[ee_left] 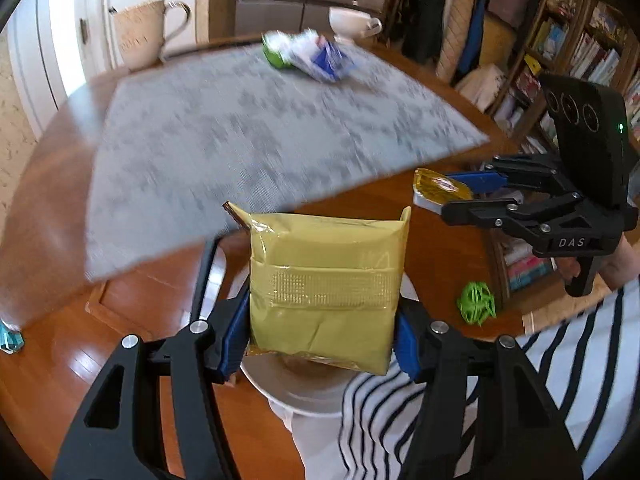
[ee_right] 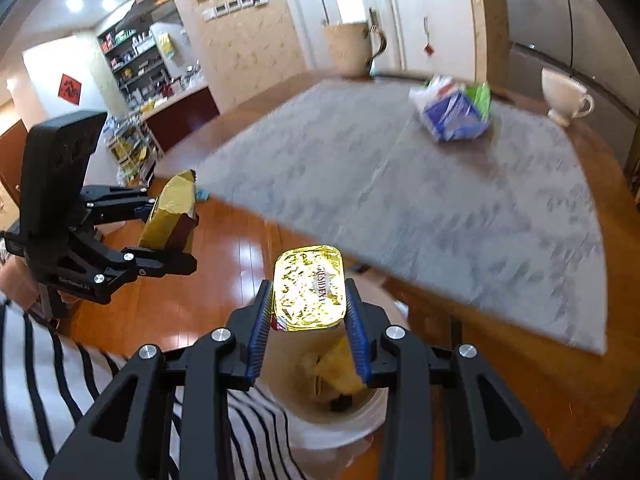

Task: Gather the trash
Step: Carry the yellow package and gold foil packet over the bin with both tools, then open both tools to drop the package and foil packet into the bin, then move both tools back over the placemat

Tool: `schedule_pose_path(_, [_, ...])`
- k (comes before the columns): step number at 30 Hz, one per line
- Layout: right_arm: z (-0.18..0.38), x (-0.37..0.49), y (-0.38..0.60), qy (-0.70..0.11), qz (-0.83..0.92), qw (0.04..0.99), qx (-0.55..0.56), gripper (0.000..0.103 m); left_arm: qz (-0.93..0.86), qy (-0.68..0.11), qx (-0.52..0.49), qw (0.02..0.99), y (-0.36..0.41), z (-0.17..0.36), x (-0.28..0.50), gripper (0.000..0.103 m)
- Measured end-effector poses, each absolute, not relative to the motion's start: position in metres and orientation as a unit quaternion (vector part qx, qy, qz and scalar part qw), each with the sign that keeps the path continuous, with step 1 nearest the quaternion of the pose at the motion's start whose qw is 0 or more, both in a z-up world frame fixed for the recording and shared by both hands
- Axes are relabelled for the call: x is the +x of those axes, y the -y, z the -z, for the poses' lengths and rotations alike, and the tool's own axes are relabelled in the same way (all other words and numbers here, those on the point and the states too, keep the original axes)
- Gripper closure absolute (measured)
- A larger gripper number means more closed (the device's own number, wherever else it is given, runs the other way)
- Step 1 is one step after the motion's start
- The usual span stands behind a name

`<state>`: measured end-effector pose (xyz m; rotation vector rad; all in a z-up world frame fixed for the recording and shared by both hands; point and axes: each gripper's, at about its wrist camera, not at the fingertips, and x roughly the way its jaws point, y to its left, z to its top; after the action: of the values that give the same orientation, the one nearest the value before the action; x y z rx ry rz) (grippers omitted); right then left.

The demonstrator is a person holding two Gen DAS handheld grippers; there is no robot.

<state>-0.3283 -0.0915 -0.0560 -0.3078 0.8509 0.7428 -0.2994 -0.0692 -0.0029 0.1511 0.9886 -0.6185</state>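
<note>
My left gripper (ee_left: 320,332) is shut on a yellow-green snack packet (ee_left: 324,284) and holds it above a white bin (ee_left: 304,394) beside the table. My right gripper (ee_right: 308,320) is shut on a small gold foil butter tub (ee_right: 309,286), also above the white bin (ee_right: 340,420), which holds some yellow trash. Each gripper shows in the other's view: the right one (ee_left: 460,196) with the tub (ee_left: 438,190), the left one (ee_right: 176,232) with the packet (ee_right: 170,212). A crumpled blue, white and green wrapper (ee_left: 308,54) (ee_right: 454,110) lies on the grey mat.
A round wooden table (ee_right: 500,360) carries a grey mat (ee_left: 248,132), a tall beige mug (ee_left: 140,36) and a white cup (ee_left: 354,22). A green crumpled item (ee_left: 477,302) lies near the table edge. A bookshelf (ee_left: 580,52) stands at right. My striped shirt is below.
</note>
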Motion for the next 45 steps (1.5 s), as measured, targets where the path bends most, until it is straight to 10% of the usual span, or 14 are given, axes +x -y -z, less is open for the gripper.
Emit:
schedule_pose_path(40, [0.199, -0.295, 0.079, -0.496, -0.235, 0.817, -0.175, 0.068, 0.220, -0.574, 0.143, 0.776, 0.095, 0.159, -0.262, 0.035])
schedule_pose_path(43, [0.187, -0.301, 0.082, -0.471, -0.219, 0.837, -0.172, 0.029, 0.215, -0.564, 0.138, 0.786, 0.094, 0.153, -0.263, 0.011])
schedule_pose_path(45, [0.179, -0.303, 0.087, -0.469, -0.225, 0.839, -0.158, 0.029, 0.215, -0.566, 0.129, 0.785, 0.090, 0.152, -0.263, 0.011])
